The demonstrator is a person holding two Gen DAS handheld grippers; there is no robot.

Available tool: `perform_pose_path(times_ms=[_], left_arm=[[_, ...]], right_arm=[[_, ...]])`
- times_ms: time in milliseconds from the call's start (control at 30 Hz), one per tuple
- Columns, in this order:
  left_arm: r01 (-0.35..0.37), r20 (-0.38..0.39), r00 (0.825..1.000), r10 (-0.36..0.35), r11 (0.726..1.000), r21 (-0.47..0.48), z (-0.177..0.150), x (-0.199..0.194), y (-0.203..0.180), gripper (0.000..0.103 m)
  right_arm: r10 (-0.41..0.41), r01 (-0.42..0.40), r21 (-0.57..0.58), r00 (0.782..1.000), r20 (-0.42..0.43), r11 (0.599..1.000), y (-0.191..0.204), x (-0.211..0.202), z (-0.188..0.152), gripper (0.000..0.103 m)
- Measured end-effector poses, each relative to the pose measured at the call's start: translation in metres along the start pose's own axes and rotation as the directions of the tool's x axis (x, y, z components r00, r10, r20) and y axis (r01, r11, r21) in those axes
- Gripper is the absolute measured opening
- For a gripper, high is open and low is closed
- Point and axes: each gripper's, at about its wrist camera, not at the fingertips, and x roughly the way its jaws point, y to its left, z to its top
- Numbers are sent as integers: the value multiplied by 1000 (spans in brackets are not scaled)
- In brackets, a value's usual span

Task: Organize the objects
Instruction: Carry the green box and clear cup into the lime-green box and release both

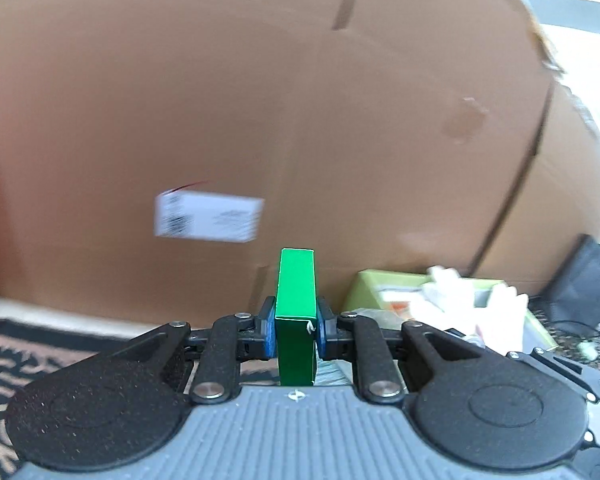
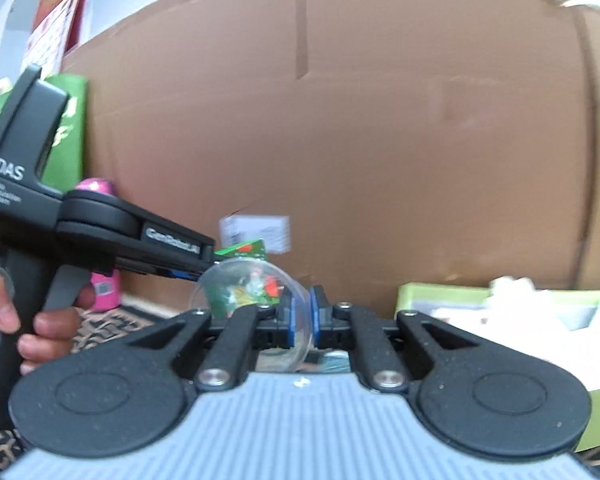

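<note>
In the left wrist view my left gripper (image 1: pixel 296 312) is shut on a narrow green carton (image 1: pixel 296 300), which stands upright between the blue pads. In the right wrist view my right gripper (image 2: pixel 302 312) is shut on the thin edge of a clear plastic ball (image 2: pixel 244 288) with green and red bits inside; the ball bulges out to the left of the pads. The same green carton (image 2: pixel 246 248) shows just above and behind the ball, at the tip of the left tool, whose handle a hand (image 2: pixel 48 328) grips.
A big brown cardboard box (image 1: pixel 260 120) with a white label (image 1: pixel 208 218) fills the background close ahead. A light green tray (image 2: pixel 428 296) with white crumpled items lies at the right. A pink bottle (image 2: pixel 104 292) stands at the left on a patterned rug (image 1: pixel 4 360).
</note>
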Motion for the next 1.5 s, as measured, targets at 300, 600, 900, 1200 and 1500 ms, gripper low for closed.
perform_pose_path(times_ms=[300,600,900,1200,1500], left_arm=[[119,-42,992,-116,990,70,8,54,-81,19],[140,-117,986,-123,977,158,-3,114,-124,19],[117,-141,986,-84,963,244,-23,136,-124,19],[134,-46,991,-127,972,193,-20,103,-117,87],[128,-24,992,-126,967,220,-23,66,-118,94]], right_arm=[[-225,221,72,973,54,973,-85,-29,6,7],[-487,489,-19,871,70,872,-148,-8,-6,7],[-400,385,-141,911,-100,912,-150,31,-37,9],[-399,391,-122,916,-49,912,-138,11,-29,70],[-393,390,-112,919,-8,914,-118,-17,-25,80]])
